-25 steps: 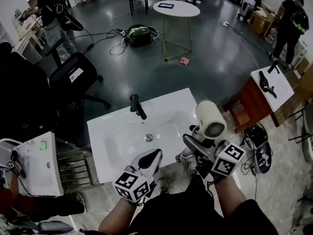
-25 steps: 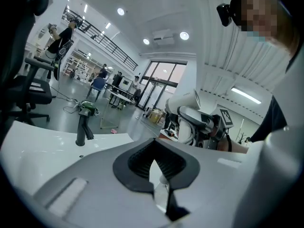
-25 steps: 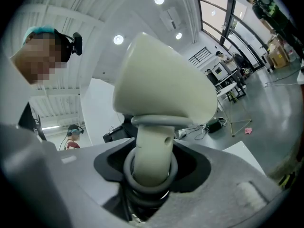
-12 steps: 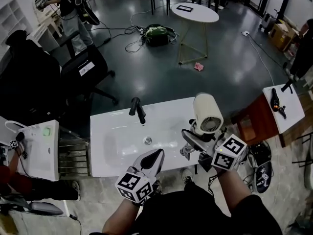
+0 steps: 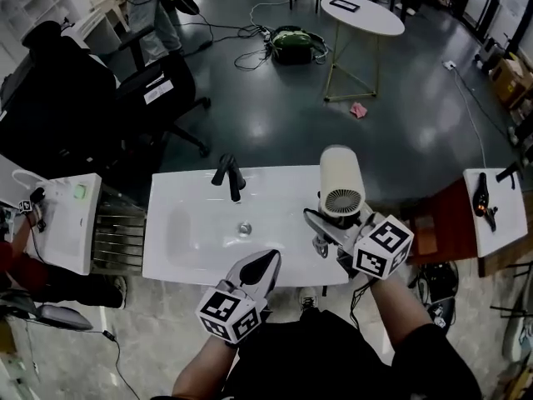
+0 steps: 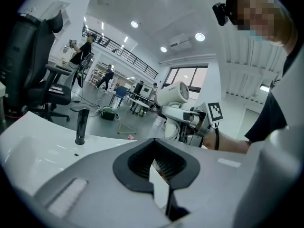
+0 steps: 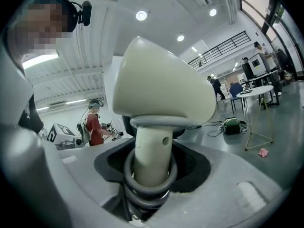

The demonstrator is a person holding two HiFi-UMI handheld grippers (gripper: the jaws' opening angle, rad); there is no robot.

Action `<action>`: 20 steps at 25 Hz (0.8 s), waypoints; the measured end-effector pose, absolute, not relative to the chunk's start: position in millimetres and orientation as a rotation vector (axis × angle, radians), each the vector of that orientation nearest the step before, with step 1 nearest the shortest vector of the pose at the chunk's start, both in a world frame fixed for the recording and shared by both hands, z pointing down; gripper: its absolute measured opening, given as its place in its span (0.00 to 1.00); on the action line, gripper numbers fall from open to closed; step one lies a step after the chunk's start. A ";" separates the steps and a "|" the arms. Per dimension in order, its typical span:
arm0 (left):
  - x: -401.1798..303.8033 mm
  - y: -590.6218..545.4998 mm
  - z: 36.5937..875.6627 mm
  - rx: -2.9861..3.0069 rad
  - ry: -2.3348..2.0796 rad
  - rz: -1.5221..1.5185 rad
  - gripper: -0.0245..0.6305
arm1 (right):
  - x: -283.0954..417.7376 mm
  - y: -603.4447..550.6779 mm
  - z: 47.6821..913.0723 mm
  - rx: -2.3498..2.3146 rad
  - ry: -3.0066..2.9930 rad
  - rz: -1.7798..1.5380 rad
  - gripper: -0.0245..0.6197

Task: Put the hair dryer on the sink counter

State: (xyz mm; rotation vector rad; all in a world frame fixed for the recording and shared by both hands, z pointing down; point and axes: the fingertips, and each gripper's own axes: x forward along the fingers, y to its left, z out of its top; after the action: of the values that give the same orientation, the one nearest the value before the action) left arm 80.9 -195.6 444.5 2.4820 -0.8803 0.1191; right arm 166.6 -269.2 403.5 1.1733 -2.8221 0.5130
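The cream hair dryer (image 5: pixel 341 180) is upright over the right end of the white sink counter (image 5: pixel 187 261), its rear grille facing me. My right gripper (image 5: pixel 321 228) is shut on its handle, above the counter's front right corner. In the right gripper view the handle (image 7: pixel 151 158) stands between the jaws with a grey cord ring round it. My left gripper (image 5: pixel 263 262) hovers at the counter's front edge, jaws together and empty. The left gripper view shows the dryer (image 6: pixel 172 95) off to the right, past the black faucet (image 6: pixel 81 126).
The black faucet (image 5: pixel 229 176) and the drain (image 5: pixel 244 228) lie left of the dryer. A white unit (image 5: pixel 58 223) and a metal rack (image 5: pixel 118 238) stand at the counter's left. A small table (image 5: pixel 500 223) with a black tool is on the right. Black chairs (image 5: pixel 154 98) and a round table (image 5: pixel 362 15) lie beyond.
My right gripper has carried the hair dryer leftwards, from beside the counter's right edge to over its right end. The left gripper has shifted along the front edge, still closed.
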 end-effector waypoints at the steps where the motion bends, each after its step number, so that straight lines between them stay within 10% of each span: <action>1: 84.0 -196.0 446.5 2.471 -0.899 0.119 0.04 | 168.2 -272.5 407.8 1.148 -2.818 0.504 0.36; 20: 120.8 -195.2 479.3 2.437 -1.030 0.248 0.04 | 171.4 -331.3 494.6 0.869 -2.507 0.180 0.35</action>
State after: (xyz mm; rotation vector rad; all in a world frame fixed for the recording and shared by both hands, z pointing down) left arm 120.8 -195.2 479.3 2.4367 -1.0300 0.2481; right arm 171.4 -331.3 494.6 0.8685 -2.5073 0.1800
